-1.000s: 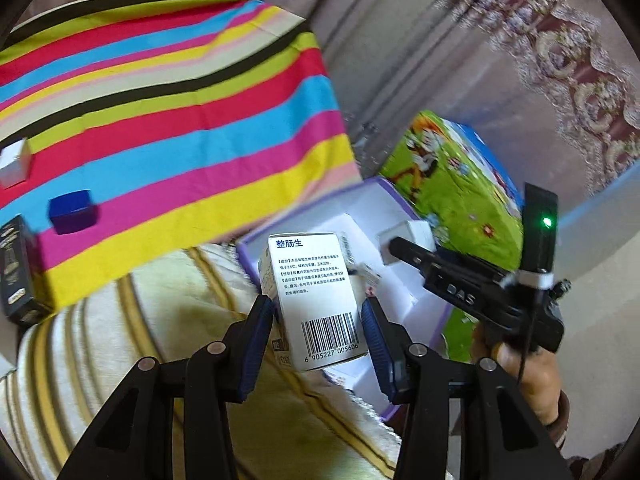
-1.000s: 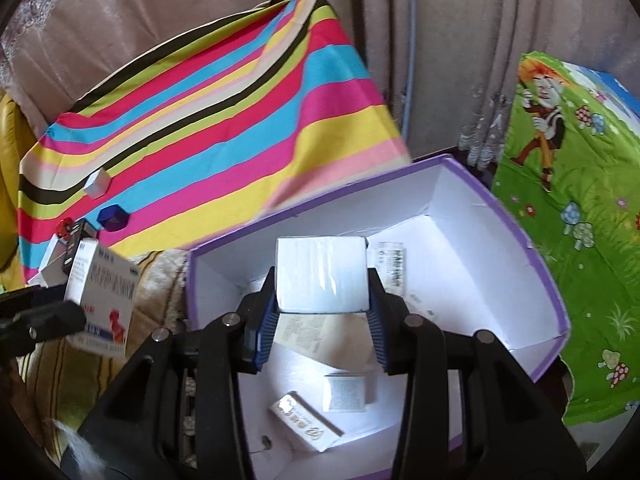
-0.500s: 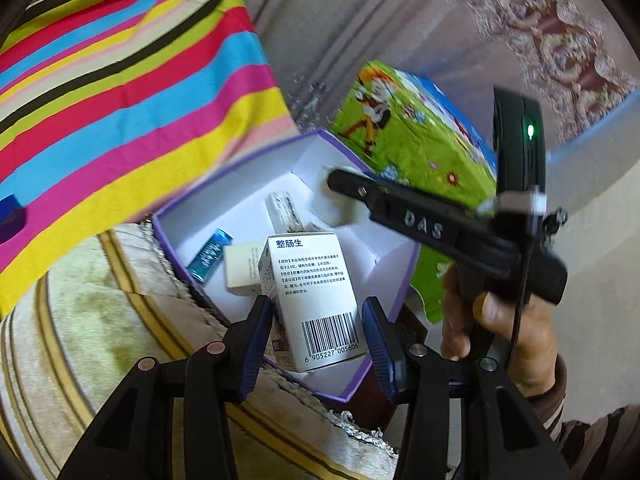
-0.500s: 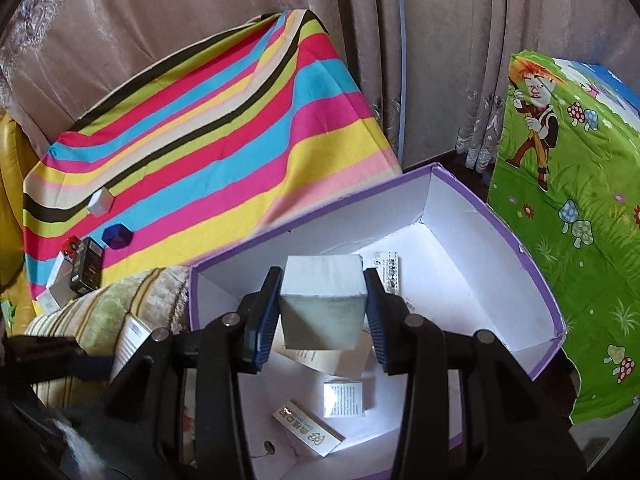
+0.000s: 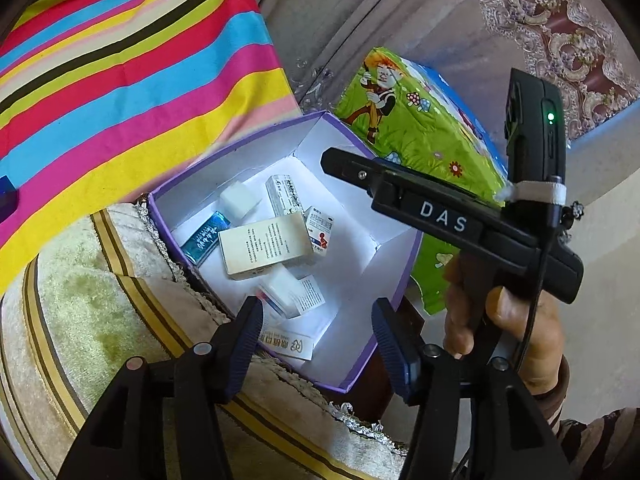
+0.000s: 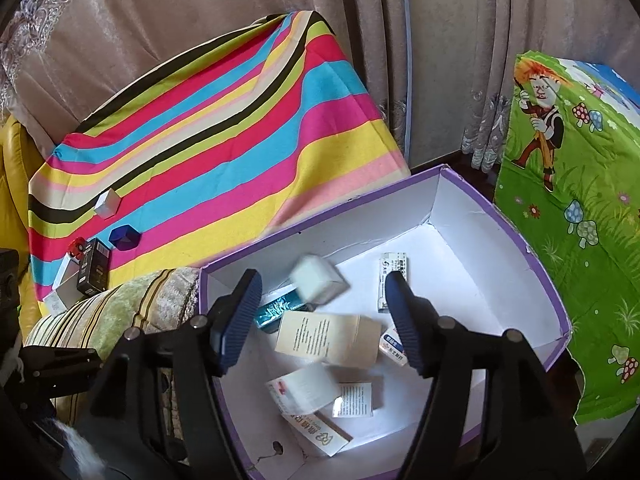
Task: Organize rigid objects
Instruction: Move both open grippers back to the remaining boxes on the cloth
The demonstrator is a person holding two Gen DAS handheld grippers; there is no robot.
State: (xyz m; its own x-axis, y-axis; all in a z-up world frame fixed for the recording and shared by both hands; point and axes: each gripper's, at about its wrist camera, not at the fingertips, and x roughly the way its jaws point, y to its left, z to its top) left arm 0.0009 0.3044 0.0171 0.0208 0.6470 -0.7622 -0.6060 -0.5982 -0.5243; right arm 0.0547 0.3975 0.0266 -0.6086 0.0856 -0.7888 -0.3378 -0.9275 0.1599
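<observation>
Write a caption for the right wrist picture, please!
Right gripper open above the purple box of small cartons, white cube blurred between its fingers.

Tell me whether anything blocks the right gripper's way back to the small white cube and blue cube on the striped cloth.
Nothing visible does. The right gripper is open above the purple box; the white cube and blue cube lie uncovered on the striped cloth, with only the box's near wall to clear.

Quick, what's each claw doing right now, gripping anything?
Left gripper: open, empty, over the purple box.
Right gripper: open, empty.
</observation>
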